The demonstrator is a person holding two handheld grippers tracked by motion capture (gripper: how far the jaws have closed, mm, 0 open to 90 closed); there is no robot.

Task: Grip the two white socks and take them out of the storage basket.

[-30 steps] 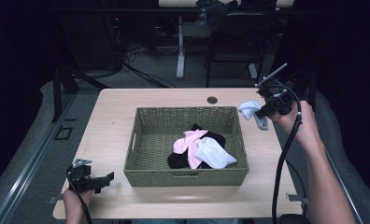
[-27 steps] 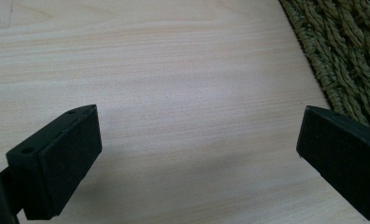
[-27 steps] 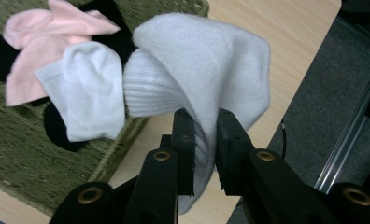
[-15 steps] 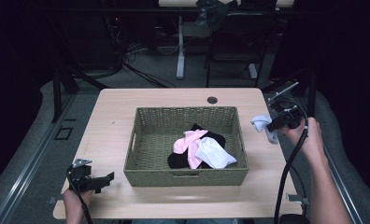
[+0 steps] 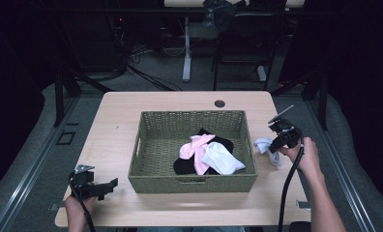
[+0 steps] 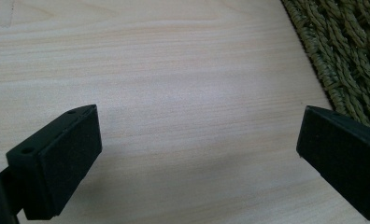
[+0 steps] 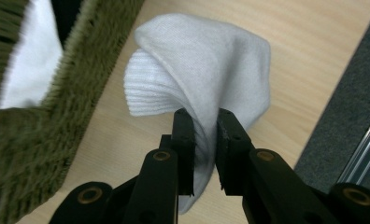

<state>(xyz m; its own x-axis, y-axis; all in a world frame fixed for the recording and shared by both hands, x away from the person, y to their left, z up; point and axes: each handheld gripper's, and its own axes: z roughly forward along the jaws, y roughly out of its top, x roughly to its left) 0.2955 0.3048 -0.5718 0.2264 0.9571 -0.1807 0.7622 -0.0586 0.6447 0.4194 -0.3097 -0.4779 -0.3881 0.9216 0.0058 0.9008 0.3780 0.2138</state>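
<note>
A green woven basket [image 5: 146, 140] stands mid-table and holds pink, white and black socks [image 5: 206, 153]. Just right of the basket, my right gripper [image 5: 275, 144] is shut on a pale grey sock [image 5: 264, 145], which hangs low over the table. In the right gripper view the jaws pinch the folded grey sock [image 7: 211, 70] beside the basket wall [image 7: 38, 140]. At the table's front left corner my left gripper [image 5: 107, 186] lies open, pointing at the basket. Its two pads [image 6: 57, 158] are wide apart over bare wood, with the basket's weave [image 6: 346, 51] at the right.
The light wooden table [image 5: 117, 111] has a round cable hole [image 5: 219, 103] at its far edge. Dark floor, cables and table legs lie beyond. A grey floor strip [image 7: 342, 102] runs past the table's right edge.
My right gripper has come down with the grey sock, from above the basket's far right corner to low beside its right wall. The left gripper has stayed put.
</note>
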